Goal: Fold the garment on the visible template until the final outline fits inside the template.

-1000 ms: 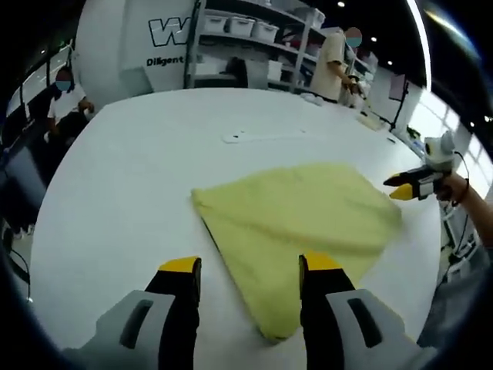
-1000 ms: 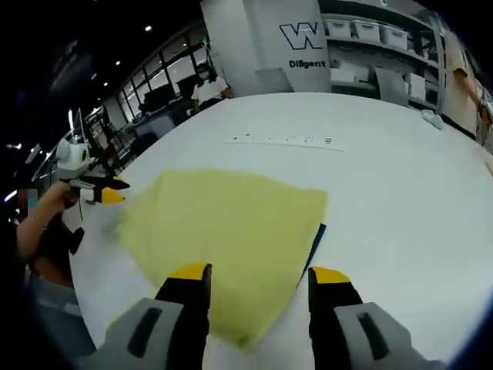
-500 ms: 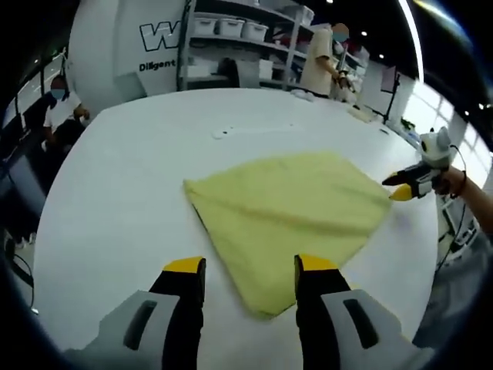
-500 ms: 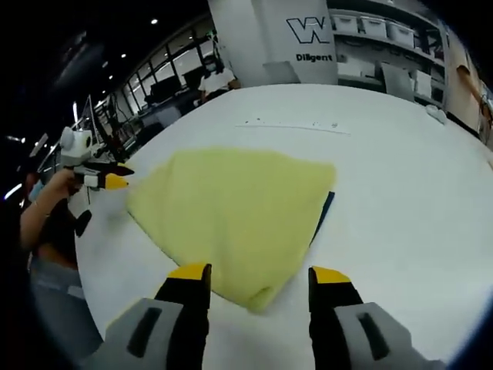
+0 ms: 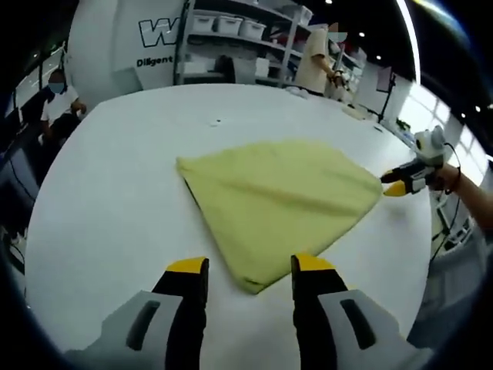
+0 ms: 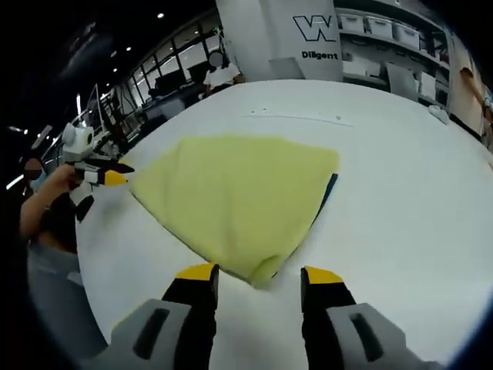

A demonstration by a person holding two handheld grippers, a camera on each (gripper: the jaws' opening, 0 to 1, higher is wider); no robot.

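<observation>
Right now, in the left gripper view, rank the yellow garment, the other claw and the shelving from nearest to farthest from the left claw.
1. Garment: just ahead of the left claw, its near corner between the jaw tips.
2. Right claw: far right, at the garment's far corner.
3. Shelving: beyond the table, at the top.

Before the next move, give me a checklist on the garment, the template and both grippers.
1. Yellow garment lies folded flat on the white table: ok.
2. Outline within the dark template: cannot tell, just one edge strip peeks out beside the cloth.
3. Left gripper open, holding nothing, near the closest corner: ok.
4. Right gripper open, holding nothing: ok.
5. Whole garment in sight: ok.
</observation>
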